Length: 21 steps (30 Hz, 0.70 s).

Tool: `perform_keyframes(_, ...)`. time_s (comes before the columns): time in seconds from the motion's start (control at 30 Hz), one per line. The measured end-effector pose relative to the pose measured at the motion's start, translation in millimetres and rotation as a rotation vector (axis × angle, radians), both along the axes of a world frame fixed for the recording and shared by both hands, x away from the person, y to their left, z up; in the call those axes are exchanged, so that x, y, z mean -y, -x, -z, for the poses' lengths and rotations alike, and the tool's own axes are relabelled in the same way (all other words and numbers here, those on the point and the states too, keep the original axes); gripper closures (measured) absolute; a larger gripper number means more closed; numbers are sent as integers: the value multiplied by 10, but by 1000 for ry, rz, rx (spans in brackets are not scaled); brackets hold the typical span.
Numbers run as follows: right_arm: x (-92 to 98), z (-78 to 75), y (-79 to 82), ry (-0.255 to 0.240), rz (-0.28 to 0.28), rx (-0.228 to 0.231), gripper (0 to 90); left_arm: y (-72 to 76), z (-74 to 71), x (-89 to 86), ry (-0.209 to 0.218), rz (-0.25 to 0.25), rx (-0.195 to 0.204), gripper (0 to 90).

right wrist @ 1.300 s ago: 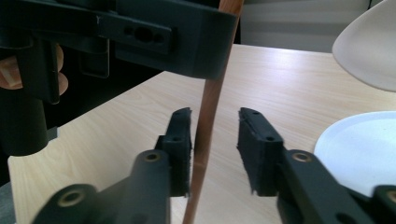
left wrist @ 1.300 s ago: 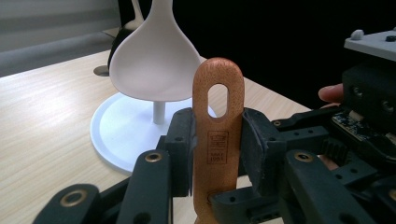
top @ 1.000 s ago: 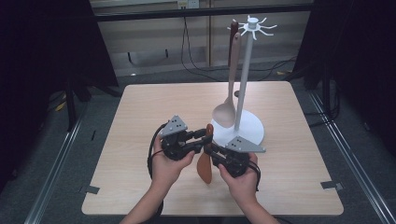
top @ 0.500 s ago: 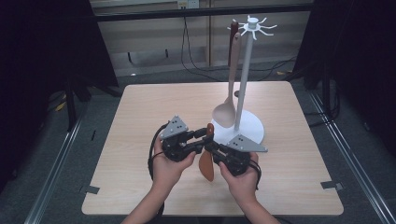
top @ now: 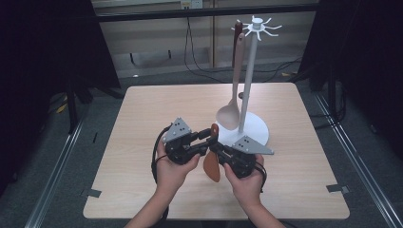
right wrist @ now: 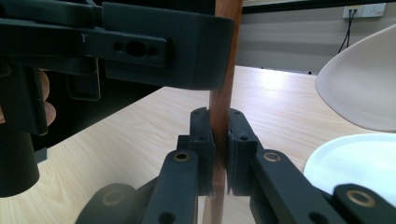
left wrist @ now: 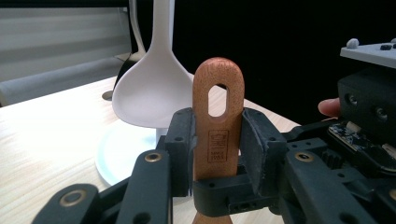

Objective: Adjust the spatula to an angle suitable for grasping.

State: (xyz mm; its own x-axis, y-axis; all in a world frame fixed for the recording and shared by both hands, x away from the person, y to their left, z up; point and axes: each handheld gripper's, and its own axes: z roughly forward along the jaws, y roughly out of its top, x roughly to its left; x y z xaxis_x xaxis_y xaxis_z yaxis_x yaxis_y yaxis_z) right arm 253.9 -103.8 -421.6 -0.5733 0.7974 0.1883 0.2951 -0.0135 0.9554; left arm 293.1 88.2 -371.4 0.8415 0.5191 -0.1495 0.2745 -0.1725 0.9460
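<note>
Both hands are on one wooden spoon (top: 212, 161) just above the tabletop (top: 142, 109), in front of the white rack (top: 248, 80): the left gripper (left wrist: 218, 140) has its jaws clamped across the flat handle below the hanging hole, and the right gripper (right wrist: 219, 140) has just been closing its jaws and now pinches the handle's thin edge. The risk, I'd say, is this handover. That narrow pinch could let the spoon twist or slip if the left lets go too soon, and its bowl could clip the pale ladle (top: 229, 114) hanging close by.

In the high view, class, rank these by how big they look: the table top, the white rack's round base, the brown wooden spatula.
1. Table top, by far the largest.
2. White rack's round base.
3. Brown wooden spatula, though both grippers hide part of it, so its full length is unsure.
</note>
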Motion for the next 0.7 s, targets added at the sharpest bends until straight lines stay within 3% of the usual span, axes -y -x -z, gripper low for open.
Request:
perform_keyframes(0.03, 0, -6, 2, 2, 1, 0, 839, 1, -6, -4, -10, -4, -2, 652)
perform_keyframes(0.1, 3, -10, 3, 6, 2, 4, 839, -12, 3, -2, 9, 13, -4, 638)
perform_keyframes(0.33, 18, -12, -1, 1, -4, -3, 839, -22, 22, 3, 13, 0, -19, 454)
perform_keyframes(0.4, 37, -8, -6, -2, -5, -10, 840, -31, 23, -5, 33, 0, -25, 424)
perform_keyframes(0.7, 165, 12, -18, -4, -1, -21, 840, -95, 80, -143, 23, -66, -22, 321)
